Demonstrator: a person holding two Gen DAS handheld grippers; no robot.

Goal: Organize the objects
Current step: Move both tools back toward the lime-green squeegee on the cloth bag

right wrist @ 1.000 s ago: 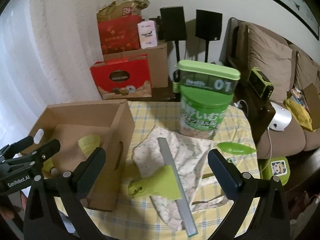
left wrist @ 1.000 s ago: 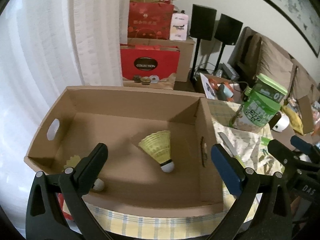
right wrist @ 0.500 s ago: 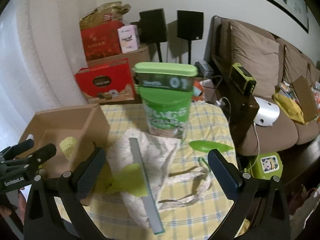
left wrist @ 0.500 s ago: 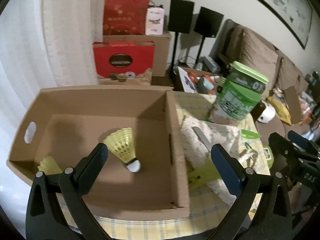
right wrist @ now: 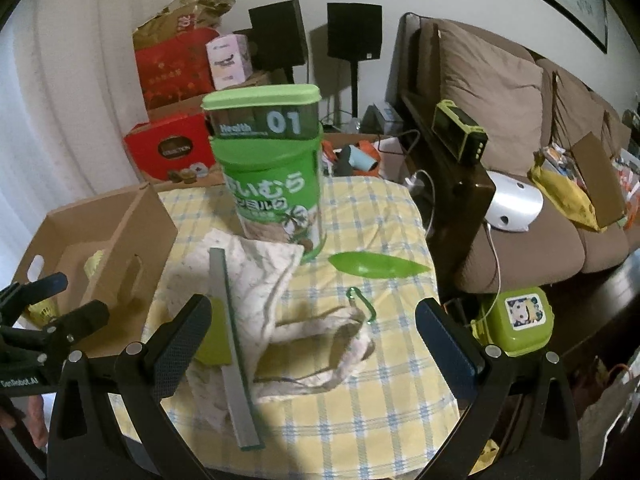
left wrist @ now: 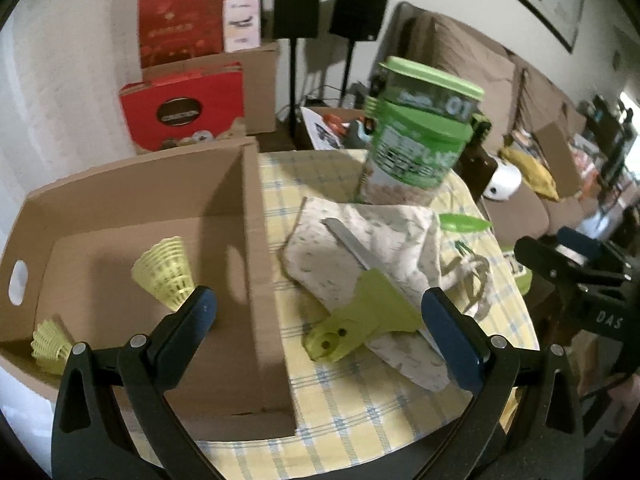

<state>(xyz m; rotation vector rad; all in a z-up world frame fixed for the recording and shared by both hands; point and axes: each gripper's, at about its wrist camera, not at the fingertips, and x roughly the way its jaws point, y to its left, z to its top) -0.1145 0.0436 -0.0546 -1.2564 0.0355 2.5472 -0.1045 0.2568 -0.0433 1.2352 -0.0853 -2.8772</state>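
Observation:
An open cardboard box (left wrist: 256,264) stands at the table's left and holds two yellow shuttlecocks (left wrist: 166,276) (left wrist: 48,346). A green-handled squeegee (left wrist: 360,316) lies on a patterned cloth bag (left wrist: 384,236) beside the box. A tall green canister (right wrist: 272,176) stands behind the bag. A green leaf-shaped scoop (right wrist: 376,266) and a green carabiner (right wrist: 362,304) lie on the checked tablecloth. My left gripper (left wrist: 320,328) is open and empty, above the box's right wall and the squeegee handle. My right gripper (right wrist: 312,336) is open and empty, over the bag.
The round table's edge (right wrist: 436,280) falls off to the right, toward a brown sofa (right wrist: 520,160). A green lunch box (right wrist: 516,320) sits below the table's edge. Red gift boxes (left wrist: 184,108) and black speakers (left wrist: 296,8) stand behind.
Both grippers have swung to the right. The left view has shifted from the box's inside to its right wall and the squeegee. The right view now centres on the canister and bag.

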